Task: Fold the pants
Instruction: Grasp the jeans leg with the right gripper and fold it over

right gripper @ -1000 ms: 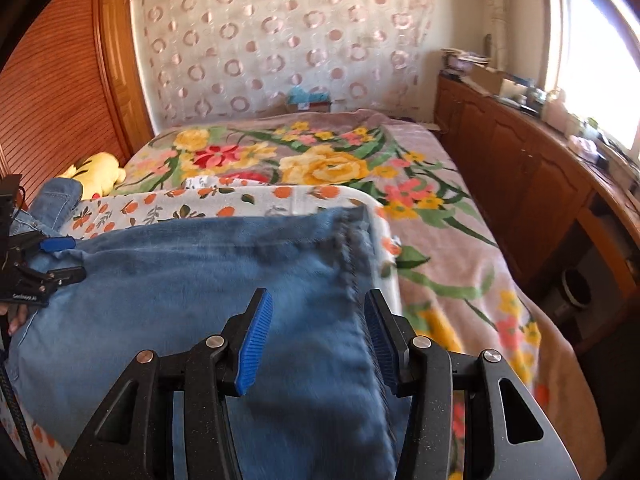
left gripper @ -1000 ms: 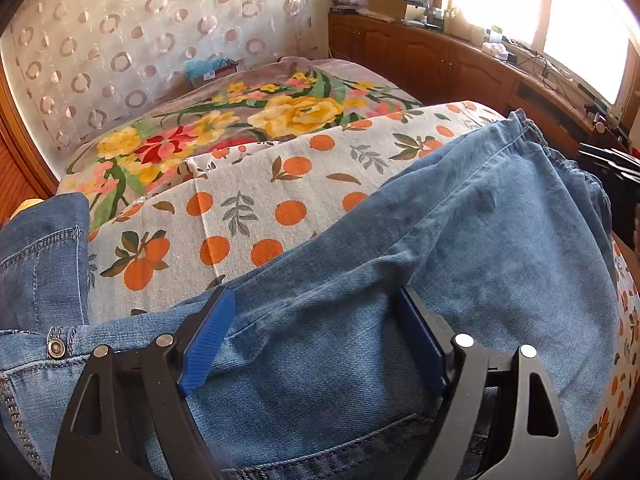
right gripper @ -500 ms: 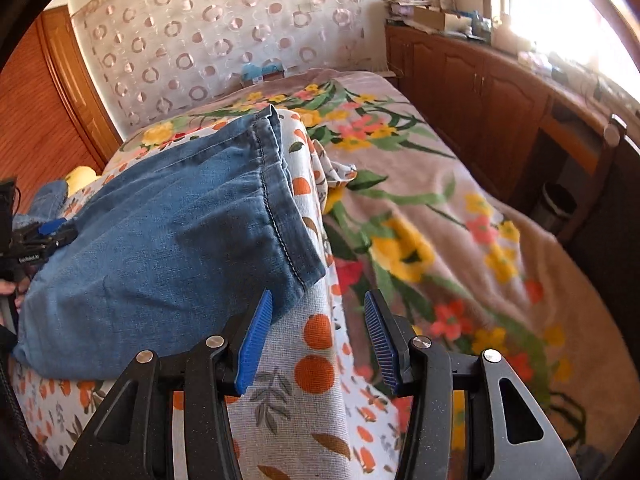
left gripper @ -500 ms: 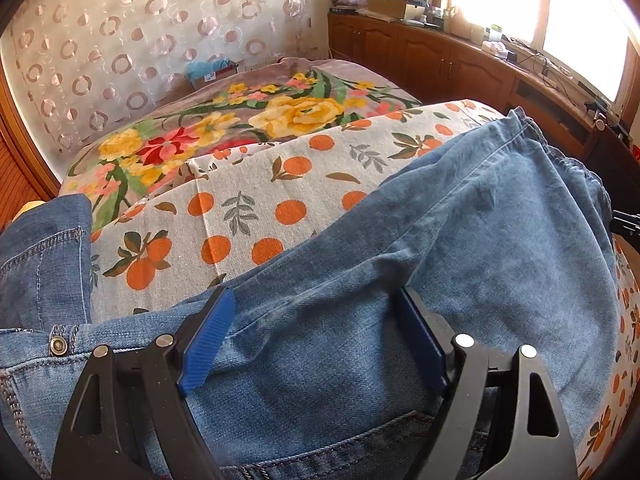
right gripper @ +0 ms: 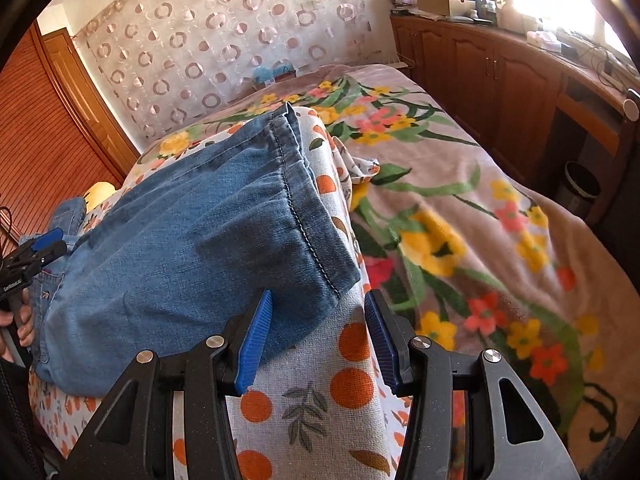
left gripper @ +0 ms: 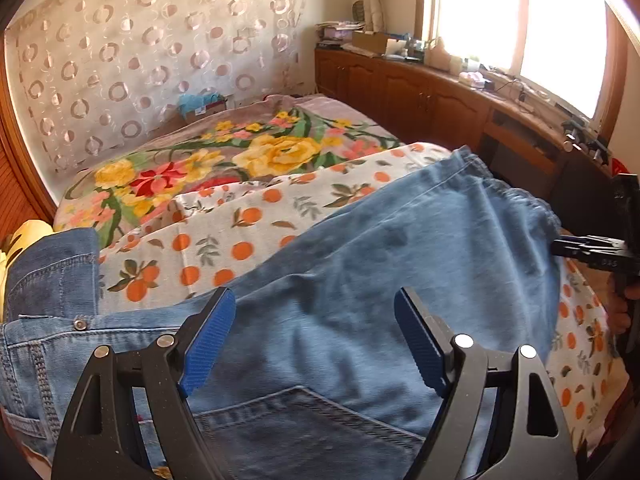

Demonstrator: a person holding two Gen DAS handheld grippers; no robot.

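My left gripper [left gripper: 314, 342] hangs over the jeans [left gripper: 360, 280] near the back pocket [left gripper: 304, 436], jaws wide, nothing between them. My right gripper [right gripper: 318, 330] is open too — at the hem corner, pads not pressing. The jeans lie on the orange-print sheet [right gripper: 340, 380].

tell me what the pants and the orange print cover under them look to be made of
Pants: blue denim, likely cotton, washed matte finish; twill weave, pale stitched hem and a back pocket show. Orange print cover: thin woven cloth, possibly cotton or linen, matte; fine weave visible, and it drapes in soft folds.
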